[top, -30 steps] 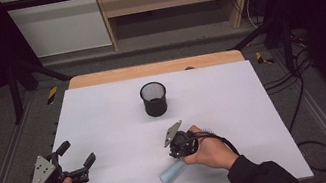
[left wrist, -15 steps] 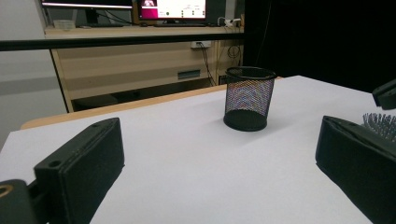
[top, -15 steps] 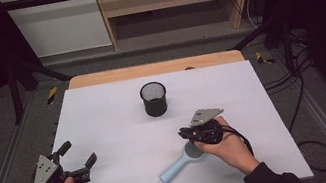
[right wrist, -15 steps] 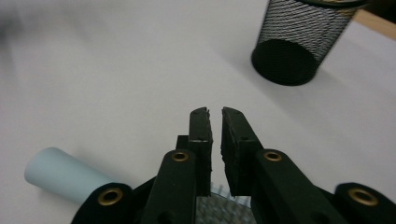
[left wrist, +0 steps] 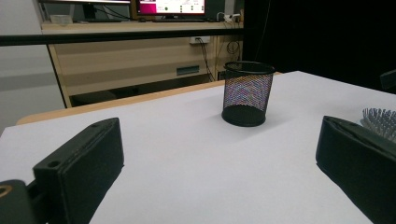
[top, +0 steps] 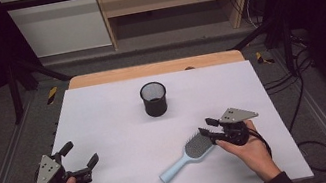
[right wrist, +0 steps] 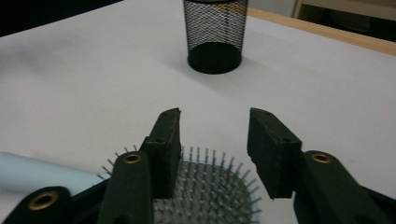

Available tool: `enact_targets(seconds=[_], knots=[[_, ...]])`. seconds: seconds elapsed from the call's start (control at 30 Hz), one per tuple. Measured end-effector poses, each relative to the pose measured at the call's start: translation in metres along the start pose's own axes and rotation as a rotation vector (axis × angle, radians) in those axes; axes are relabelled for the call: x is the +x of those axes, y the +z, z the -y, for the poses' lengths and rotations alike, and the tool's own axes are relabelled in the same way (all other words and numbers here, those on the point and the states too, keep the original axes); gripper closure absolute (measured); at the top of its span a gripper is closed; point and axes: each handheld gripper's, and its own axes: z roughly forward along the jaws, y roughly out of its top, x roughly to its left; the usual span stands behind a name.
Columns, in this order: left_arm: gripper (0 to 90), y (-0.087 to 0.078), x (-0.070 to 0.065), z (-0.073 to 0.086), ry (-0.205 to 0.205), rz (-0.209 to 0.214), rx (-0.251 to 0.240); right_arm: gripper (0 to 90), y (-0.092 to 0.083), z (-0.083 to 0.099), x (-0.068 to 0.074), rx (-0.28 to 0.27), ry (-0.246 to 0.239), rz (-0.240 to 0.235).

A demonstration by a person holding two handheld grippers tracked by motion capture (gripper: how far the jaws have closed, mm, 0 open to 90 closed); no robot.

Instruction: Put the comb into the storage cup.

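Brush (top: 186, 157) flat near worktop's (top: 103, 112) front edge, right of middle. My right gripper (top: 206, 127) over bristle head, jaws just been opening, nothing pinched. Light, stiff plastic; bristles slippy, so grab handle.

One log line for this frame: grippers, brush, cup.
left gripper: open, idle | right gripper: fingers just opening, over hairbrush, nothing gripped | mesh cup: upright, empty

hand-held gripper (right wrist: 214, 140): jaws just opening, empty | hairbrush (right wrist: 210, 186) below | mesh cup (right wrist: 215, 35) ahead
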Motion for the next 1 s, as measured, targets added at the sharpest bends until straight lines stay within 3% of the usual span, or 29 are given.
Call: enact_targets(seconds=[0.2,0.43,0.67,0.73,0.8,0.83,0.9,1.0], knots=[[0.9,0.0,-0.001,0.0,0.001,0.001,0.002,31.7,-0.013,0.005,-0.013,-0.011,0.041,0.066],[0.9,0.003,-0.004,0.0,-0.008,0.012,0.024,8.8,-0.03,0.014,-0.027,-0.08,0.065,0.175],[1.1,0.01,-0.017,-0.001,-0.022,0.064,0.112,6.6,-0.045,0.021,-0.037,-0.131,0.064,0.199],[1.8,0.017,-0.03,-0.001,-0.02,0.09,0.175,6.1,-0.046,0.022,-0.039,-0.13,0.064,0.198],[2.4,0.022,-0.043,-0.003,-0.002,0.115,0.199,6.1,-0.047,0.023,-0.039,-0.129,0.061,0.204],[2.6,0.022,-0.043,-0.003,-0.002,0.115,0.199,6.1,-0.047,0.023,-0.039,-0.129,0.061,0.204],[2.6,0.03,-0.06,-0.006,0.03,0.151,0.227,5.8,-0.047,0.023,-0.039,-0.125,0.057,0.201],[3.2,0.036,-0.07,-0.008,0.046,0.145,0.246,5.9,-0.047,0.024,-0.038,-0.125,0.059,0.199]])
